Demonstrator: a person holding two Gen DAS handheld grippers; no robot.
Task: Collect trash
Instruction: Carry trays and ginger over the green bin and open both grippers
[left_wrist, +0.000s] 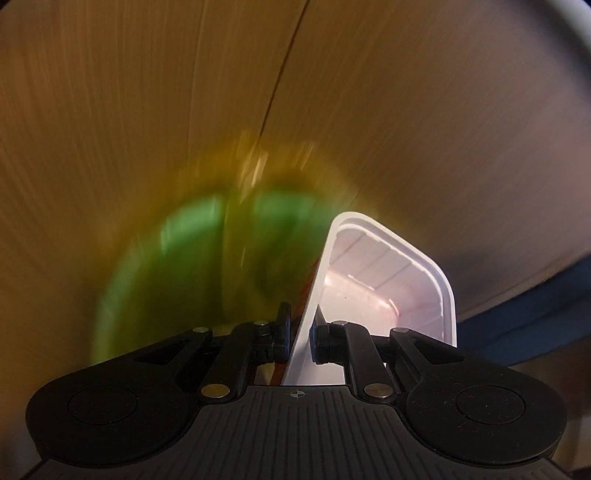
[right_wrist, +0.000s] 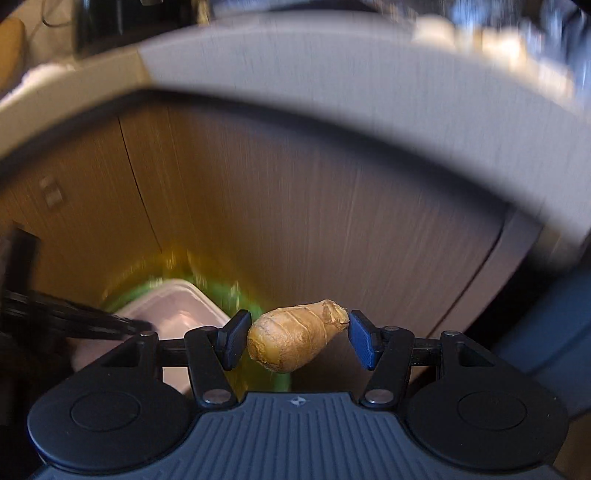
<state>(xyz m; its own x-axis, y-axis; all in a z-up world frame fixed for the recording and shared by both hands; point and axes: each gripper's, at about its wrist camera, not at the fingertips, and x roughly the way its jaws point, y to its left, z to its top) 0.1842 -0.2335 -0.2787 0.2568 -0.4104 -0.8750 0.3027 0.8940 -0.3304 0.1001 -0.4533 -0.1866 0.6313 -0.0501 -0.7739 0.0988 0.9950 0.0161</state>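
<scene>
Green bin (left_wrist: 162, 280) heavily motion-blurred in left wrist view; rim and contents not readable. White plastic tray (left_wrist: 384, 280): lower part hidden behind fingers (left_wrist: 282, 332). In right wrist view, tray (right_wrist: 173, 306) blurred, partly covered by dark blurred left gripper (right_wrist: 70, 317). Items on grey surface (right_wrist: 332, 92) at top smeared, unidentifiable.

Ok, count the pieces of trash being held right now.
2. A white plastic tray is clamped by its rim in the left tongs; a ginger piece sits between the right tongs. Blur may hide others.
</scene>
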